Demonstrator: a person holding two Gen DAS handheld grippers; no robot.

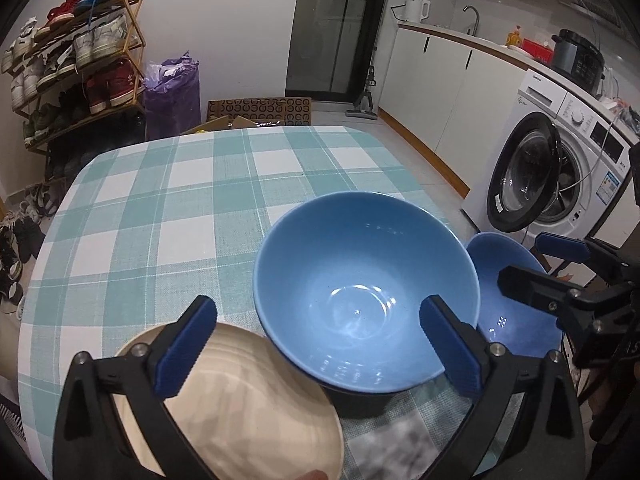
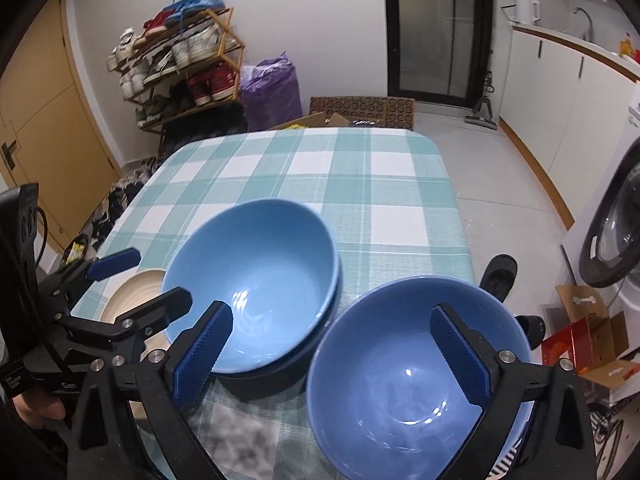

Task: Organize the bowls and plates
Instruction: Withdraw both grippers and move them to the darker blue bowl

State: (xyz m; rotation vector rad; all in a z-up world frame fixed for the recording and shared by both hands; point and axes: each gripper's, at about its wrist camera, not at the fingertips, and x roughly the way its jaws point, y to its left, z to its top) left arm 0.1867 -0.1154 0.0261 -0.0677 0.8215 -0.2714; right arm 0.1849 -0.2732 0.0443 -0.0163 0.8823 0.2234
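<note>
My left tongs [image 1: 318, 342]: jaws spread wide, nothing between the pads; they straddle the near rim of the middle blue bowl [image 1: 366, 292] low in the left wrist frame without pressing it.
My right tongs [image 2: 334, 350]: also wide open and empty, poised over the right blue bowl [image 2: 416, 376] at lower right of the right wrist frame.
Where the dishes are: both bowls and the cream plate [image 1: 240, 392] sit at the near edge of the checked table [image 1: 200, 208], plate at lower left, bowls side by side and nearly touching.
Step in hand, as I judge it: pick the next piece to gather. The middle bowl seems to sit inside another one, so I would nest the right bowl there.
Doing it well: pinch one rim wall squarely, lift clear before crossing, lower gently.
Only the left view shows: the plate's broad face.
Only the right view shows: a second rim under the middle bowl, and the right bowl overhanging the table edge.
</note>
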